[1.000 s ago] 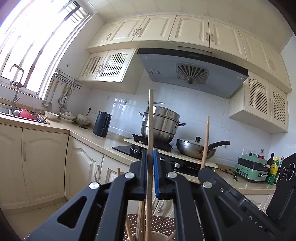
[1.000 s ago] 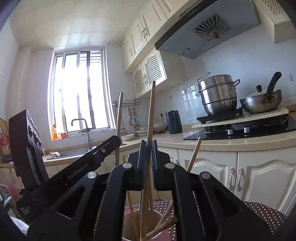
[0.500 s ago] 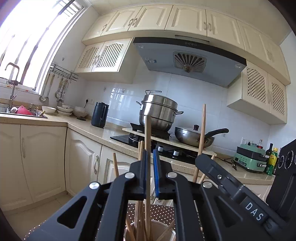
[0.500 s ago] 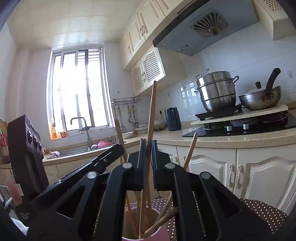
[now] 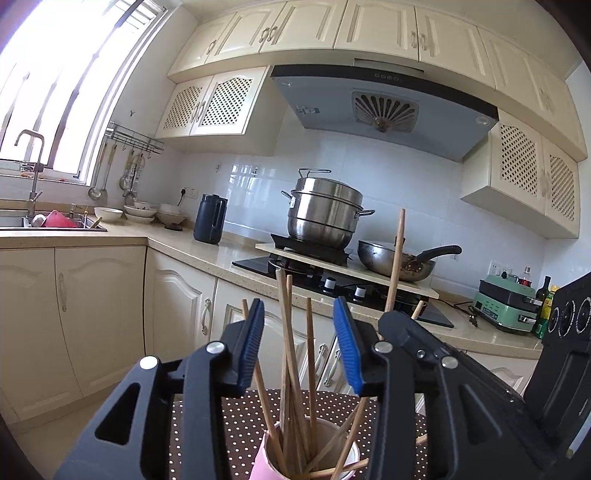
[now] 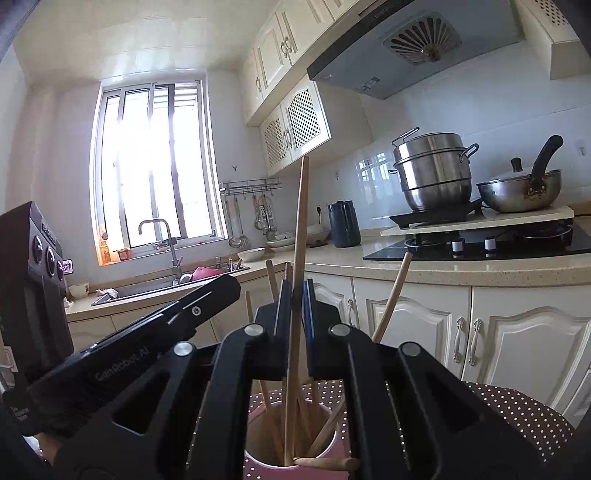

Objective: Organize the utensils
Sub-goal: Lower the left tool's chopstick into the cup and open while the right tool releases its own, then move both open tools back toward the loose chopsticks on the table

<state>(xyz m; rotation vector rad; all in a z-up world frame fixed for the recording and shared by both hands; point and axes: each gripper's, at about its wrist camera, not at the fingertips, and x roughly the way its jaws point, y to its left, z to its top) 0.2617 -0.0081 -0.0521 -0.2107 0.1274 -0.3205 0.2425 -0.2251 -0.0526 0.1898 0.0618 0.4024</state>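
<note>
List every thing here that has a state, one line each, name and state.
left gripper: jaws opening, pads clear of the chopsticks between them
right gripper: shut on one chopstick
held chopstick: upright, lower end inside the cup
pink cup: upright, holding several chopsticks
steamer pot: lid on, on the stove
upper cabinets: doors closed

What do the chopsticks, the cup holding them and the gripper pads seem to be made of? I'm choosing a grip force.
Chopsticks: likely bare wood or bamboo, with a matte tan, even colour. Cup: pink outside, pale inside; probably plastic or ceramic, hard to tell. Pads of the left gripper: ribbed blue, seemingly rubber; its jaws are opening. The right gripper pinches one chopstick.
</note>
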